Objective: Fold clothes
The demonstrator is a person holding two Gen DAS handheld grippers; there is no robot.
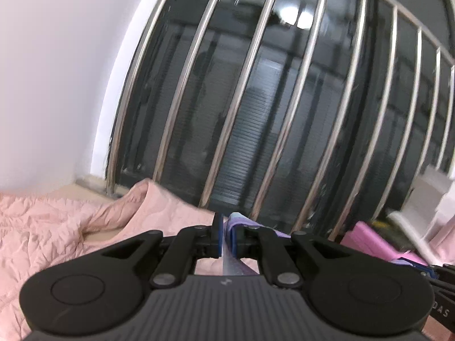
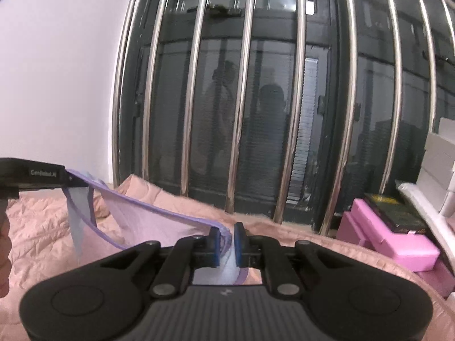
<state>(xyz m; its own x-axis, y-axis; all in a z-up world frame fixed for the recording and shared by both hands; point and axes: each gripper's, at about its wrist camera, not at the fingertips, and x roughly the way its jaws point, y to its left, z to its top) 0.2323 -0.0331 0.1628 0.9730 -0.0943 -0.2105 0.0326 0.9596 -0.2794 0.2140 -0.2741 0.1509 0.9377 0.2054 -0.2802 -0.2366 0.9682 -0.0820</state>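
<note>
Both the left gripper [image 1: 226, 237] and right gripper [image 2: 226, 244] pinch the lilac garment [image 2: 148, 221] above the pink quilt [image 2: 42, 227]; only the right view shows it sagging between them.

There are two grippers, left gripper [image 1: 226, 237] and right gripper [image 2: 226, 245]. There is one lilac garment [image 2: 148, 221] and one pink box [image 2: 395, 241] beside the window bars [image 2: 241, 99].
</note>
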